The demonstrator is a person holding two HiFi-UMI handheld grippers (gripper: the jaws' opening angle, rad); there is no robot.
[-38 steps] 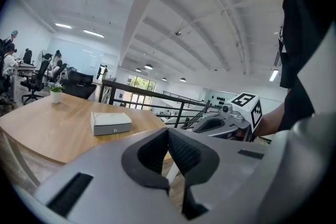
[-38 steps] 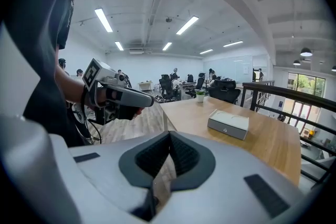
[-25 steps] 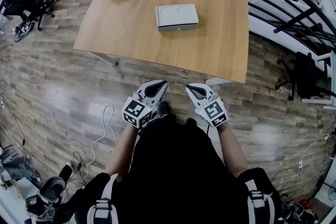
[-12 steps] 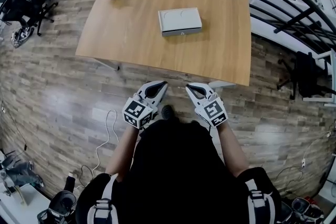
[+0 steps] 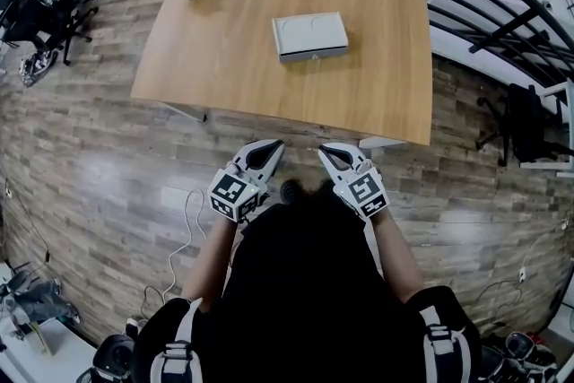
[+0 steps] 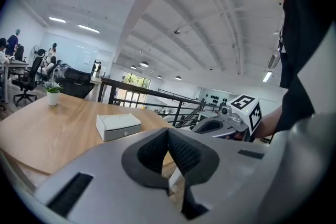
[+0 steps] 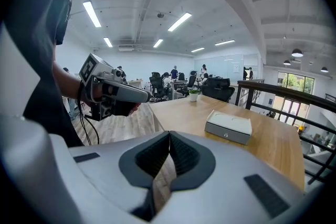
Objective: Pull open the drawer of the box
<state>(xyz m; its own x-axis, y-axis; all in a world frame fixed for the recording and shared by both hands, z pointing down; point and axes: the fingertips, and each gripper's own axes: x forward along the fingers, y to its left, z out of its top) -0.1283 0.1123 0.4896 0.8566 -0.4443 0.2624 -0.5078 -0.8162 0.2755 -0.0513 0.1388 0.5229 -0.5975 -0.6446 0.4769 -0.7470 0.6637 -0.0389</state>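
The flat white rectangular box [image 5: 310, 36] lies on the light wooden desk [image 5: 215, 58], at twelve o'clock and well apart from the left gripper [image 5: 272, 145] and right gripper [image 5: 326, 150] in the head view. The left gripper view, then the right gripper view, show jaws pressed together, empty. The step is probably the approach; next, reach the drawer front and spread the jaws.
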